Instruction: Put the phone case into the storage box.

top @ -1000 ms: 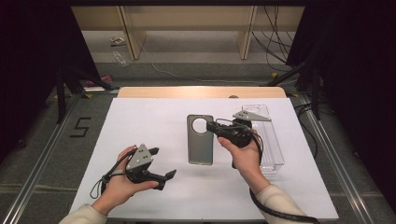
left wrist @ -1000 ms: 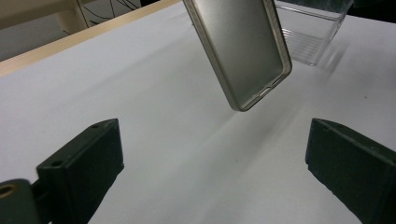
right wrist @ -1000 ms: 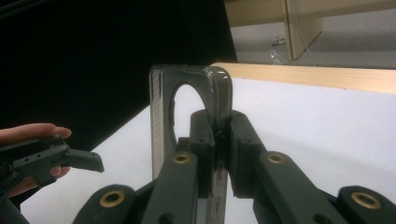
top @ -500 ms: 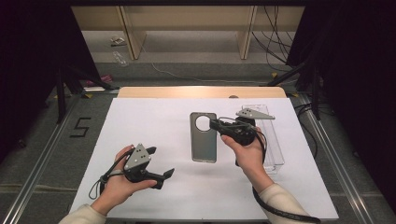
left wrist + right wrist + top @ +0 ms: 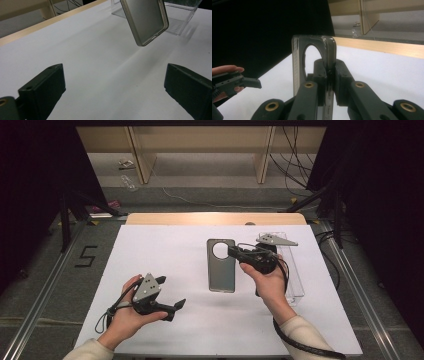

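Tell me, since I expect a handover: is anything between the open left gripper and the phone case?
Nothing visible. The phone case, held by the right gripper, hangs above bare white table ahead of the left gripper.

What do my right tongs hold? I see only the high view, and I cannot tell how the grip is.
Observer: The right tongs are shut on the rim of the grey phone case, beside its round camera opening.
Operator: Does the case lie on the table?
Observer: No. The left gripper view shows it tilted in the air, above the white table.
Operator: And the left tongs?
Observer: The left tongs are open, with nothing between them.
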Motion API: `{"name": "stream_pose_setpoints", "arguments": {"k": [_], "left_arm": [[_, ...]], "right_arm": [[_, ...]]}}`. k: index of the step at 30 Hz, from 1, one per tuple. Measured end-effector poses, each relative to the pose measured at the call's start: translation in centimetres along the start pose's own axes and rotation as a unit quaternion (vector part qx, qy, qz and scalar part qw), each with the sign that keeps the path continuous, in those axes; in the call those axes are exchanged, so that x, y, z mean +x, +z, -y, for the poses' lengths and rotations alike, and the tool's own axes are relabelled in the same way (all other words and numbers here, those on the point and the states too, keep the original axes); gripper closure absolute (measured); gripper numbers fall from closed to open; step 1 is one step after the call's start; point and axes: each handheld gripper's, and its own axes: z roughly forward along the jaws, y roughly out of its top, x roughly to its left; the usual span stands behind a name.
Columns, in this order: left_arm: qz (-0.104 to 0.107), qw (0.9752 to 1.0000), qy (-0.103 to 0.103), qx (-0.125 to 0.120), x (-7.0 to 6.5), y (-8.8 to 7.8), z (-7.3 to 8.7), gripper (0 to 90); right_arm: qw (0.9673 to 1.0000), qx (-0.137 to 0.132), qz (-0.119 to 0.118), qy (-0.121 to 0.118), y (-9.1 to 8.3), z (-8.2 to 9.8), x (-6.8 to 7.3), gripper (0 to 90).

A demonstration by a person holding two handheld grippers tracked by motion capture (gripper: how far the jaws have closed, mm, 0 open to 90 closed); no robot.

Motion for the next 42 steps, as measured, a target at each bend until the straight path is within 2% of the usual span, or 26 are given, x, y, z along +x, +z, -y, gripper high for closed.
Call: {"name": "stream_pose_setpoints", "arguments": {"k": [42], "left_arm": [[-0.022, 0.9997, -0.002, -0.002, 0.4, -0.1, 0.0, 3.3]], "right_arm": [[0.9998, -0.001, 0.017, 0.007, -1.7, -1.2, -1.7, 82.3]]}}
